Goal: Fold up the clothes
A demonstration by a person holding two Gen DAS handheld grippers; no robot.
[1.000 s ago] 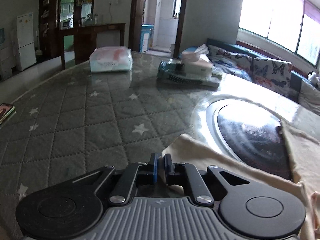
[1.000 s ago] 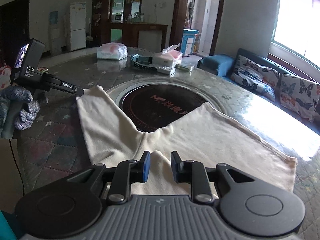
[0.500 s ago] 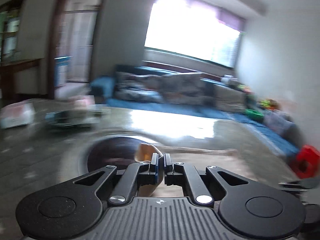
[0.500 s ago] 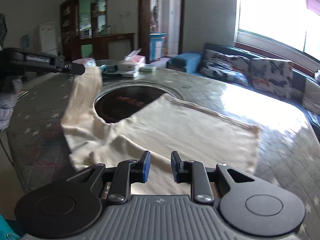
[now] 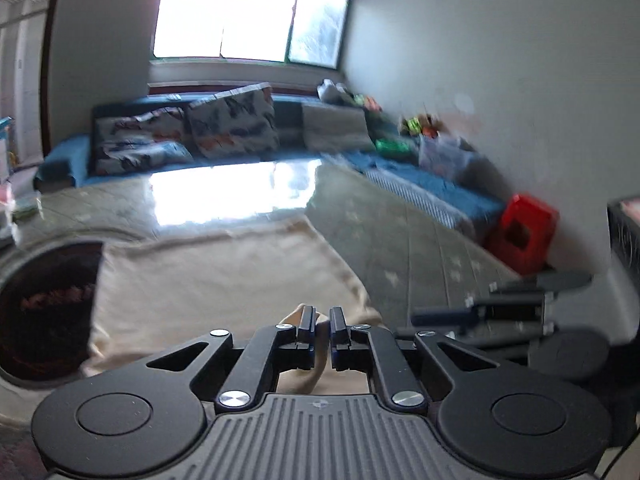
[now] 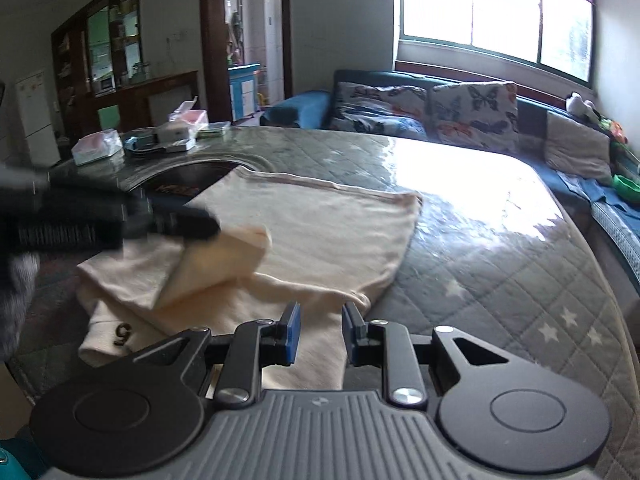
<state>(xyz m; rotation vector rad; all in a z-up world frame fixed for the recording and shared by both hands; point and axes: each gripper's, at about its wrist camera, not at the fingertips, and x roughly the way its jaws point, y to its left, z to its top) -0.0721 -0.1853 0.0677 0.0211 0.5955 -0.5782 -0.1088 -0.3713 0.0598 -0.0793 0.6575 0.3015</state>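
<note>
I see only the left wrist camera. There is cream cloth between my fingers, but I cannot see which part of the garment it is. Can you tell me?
Observer: In the right wrist view, the left gripper pinches a loose end of the cream garment, perhaps a sleeve, lifted and doubled over the body.
Operator: Is something printed on the garment?
Observer: Yes, a small dark mark like a 6 or 9, near the edge closest to the person.
Operator: What does the right gripper do?
Observer: The right gripper is over the garment's near edge with its jaws apart. The cloth looks flat in the gap, not pinched.
</note>
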